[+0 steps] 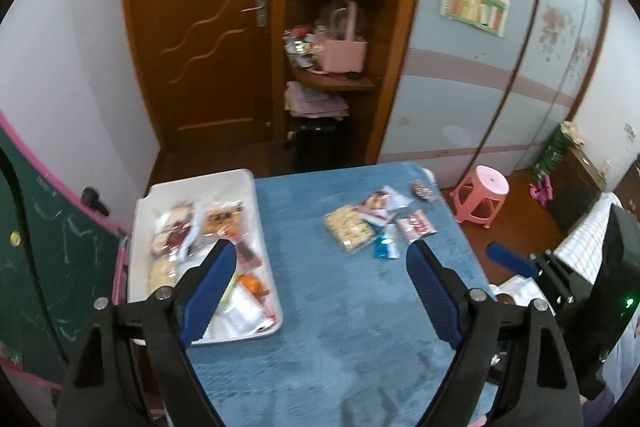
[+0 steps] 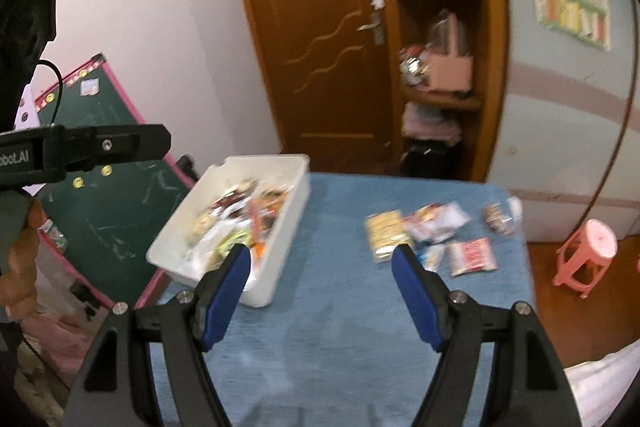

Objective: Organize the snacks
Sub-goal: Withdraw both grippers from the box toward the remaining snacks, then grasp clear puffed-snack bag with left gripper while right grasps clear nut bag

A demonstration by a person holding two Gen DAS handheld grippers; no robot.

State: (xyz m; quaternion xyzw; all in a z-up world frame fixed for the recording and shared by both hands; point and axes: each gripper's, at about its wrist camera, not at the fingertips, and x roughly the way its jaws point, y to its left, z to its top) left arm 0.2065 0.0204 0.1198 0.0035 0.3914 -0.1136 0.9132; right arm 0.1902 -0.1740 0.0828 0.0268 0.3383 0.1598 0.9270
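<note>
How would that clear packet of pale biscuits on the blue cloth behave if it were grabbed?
The biscuit packet lies flat and thin, so it probably lifts lightly. Its film looks glossy, so it may slip or crinkle. The pale pieces inside could crack under a hard squeeze.

At the bottom of the frame the right hand-held gripper [image 2: 320, 259] has its blue-padded fingers [image 2: 226, 297] spread wide, with nothing between them, above a desk covered in blue cloth [image 2: 320, 339]. A white rectangular plastic bin [image 2: 294, 223] heaped with snack packets sits left of centre. Right of centre, loose packets lie on the cloth: a yellow cracker pack [image 2: 386, 235] and a red-and-white wrapper [image 2: 474, 255] among them. At the left edge, the left hand-held gripper [image 2: 92, 147] juts in. A pink plastic stool [image 2: 588, 251] stands at right.
</note>
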